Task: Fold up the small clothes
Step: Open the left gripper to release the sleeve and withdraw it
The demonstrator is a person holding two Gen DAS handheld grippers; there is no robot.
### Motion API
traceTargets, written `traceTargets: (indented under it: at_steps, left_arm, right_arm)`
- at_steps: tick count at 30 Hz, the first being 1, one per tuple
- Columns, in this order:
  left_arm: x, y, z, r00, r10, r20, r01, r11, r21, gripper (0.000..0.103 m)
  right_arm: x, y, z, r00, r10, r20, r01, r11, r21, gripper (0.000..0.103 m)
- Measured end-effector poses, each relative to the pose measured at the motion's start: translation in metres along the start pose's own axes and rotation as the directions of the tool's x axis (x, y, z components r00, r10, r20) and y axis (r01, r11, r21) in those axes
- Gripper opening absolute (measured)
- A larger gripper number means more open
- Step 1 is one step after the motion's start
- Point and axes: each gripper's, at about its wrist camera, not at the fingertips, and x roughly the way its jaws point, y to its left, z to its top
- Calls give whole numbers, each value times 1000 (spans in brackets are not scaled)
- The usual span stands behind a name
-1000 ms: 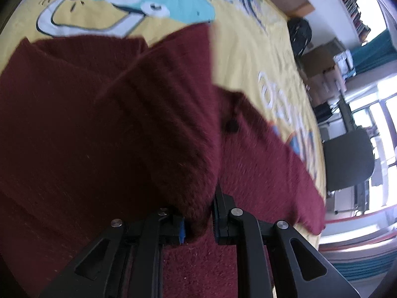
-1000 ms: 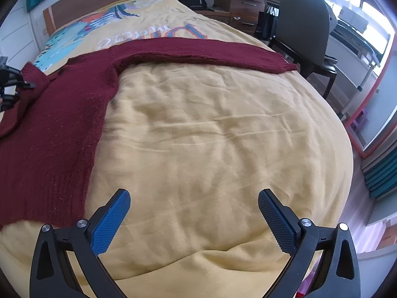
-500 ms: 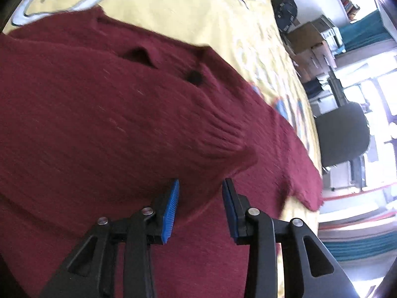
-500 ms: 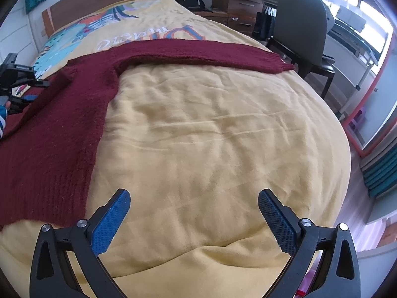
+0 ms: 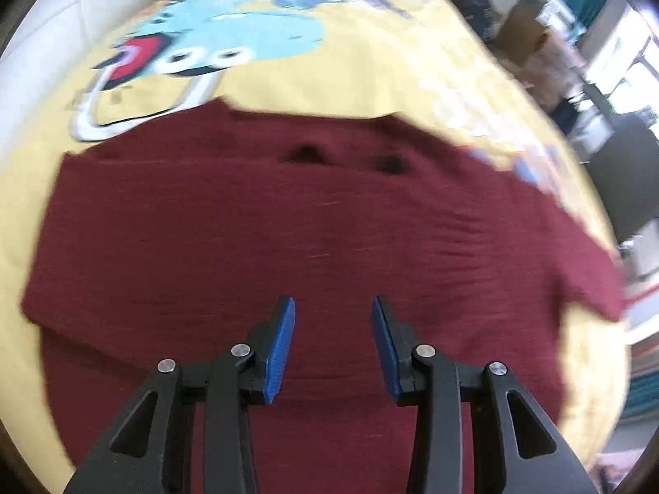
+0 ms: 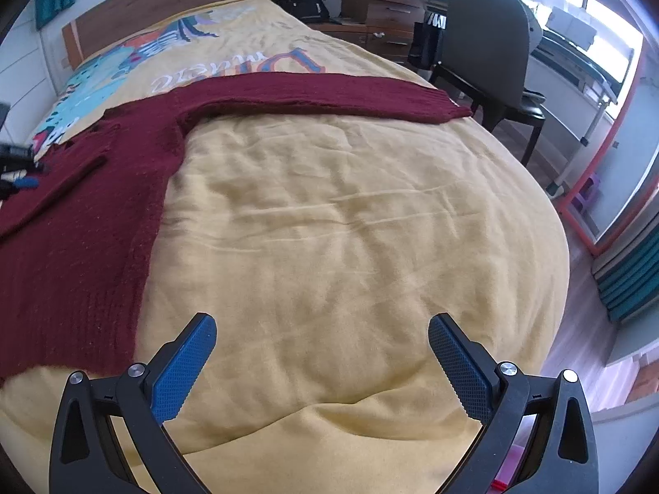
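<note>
Left wrist view: the left gripper (image 5: 331, 343) hangs above a dark red knitted sweater (image 5: 288, 247), its blue-padded fingers (image 5: 280, 350) parted by a moderate gap with nothing between them. The sweater lies spread on the bed (image 5: 370, 74), which has a yellow cover printed with a cartoon figure (image 5: 206, 49) toward the headboard end. The neckline points toward that end, and one sleeve (image 5: 576, 255) stretches off to the right toward the bed's side edge. The picture is blurred.

Right wrist view: the right gripper (image 6: 321, 364) is held over bare yellow cover near the foot of the bed (image 6: 350, 247), its fingers (image 6: 183, 362) spread wide and empty. The sweater (image 6: 82, 226) lies along the left part of the bed, its body running lengthwise with the hem toward the foot. A long sleeve (image 6: 329, 96) runs across the bed's width, the cuff reaching the right edge just beside an office chair (image 6: 486, 41). A folded strip of knit lies across the chest. The left gripper (image 6: 18, 171) shows at the frame's left edge
</note>
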Motion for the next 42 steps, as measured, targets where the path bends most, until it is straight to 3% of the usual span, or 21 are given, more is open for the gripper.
traceTargets:
  at_steps: [2,6,9,11,14,20,24,28,30,32,42]
  left_arm:
    - [9,16,-5,999,39,-19,-39,999,-11,34]
    - [26,7,-21,998,57,-31,-56,998,10,36]
    - [27,-7,-23,999,1,-40,0,999,36,37]
    - [23,-3,-23,998,-46,-49,48,998,45,37]
    - [8,15,-21,998,-62,-22,63,997,52,37]
    - [-17,70,-8,995,64,77,-67,997,38,37]
    - [-26,136,2,980,164,112,-161,986,-37,38]
    - [-14,151,5,962,251,106,-241,965,-100,38]
    - [0,161,7,971,235,56,-225,965,-136,38]
    - [3,150,-13,976,215,35,-209,970,-127,39]
    - [-31,147,-40,979,182,90,-172,980,-104,41]
  right_arm:
    - [0,0,0,1000,1,0,-1,1000,1,103]
    - [-2,1,0,1000,-5,5,5,1000,-4,103]
    - [-4,2,2,1000,-10,4,10,1000,-5,103]
    - [-6,2,3,1000,-13,6,13,1000,-5,103]
    - [-8,3,5,1000,-22,10,22,1000,-9,103]
    - [-8,8,10,999,-28,15,29,999,-18,103]
    - [-6,14,12,1000,-21,15,22,999,-26,103]
    - [-7,20,13,1000,-17,18,17,999,-35,103]
    - [-7,21,13,1000,-16,18,17,999,-38,103]
    - [-7,21,14,1000,-15,18,16,999,-37,103]
    - [-9,6,20,999,-14,43,14,1000,-1,103]
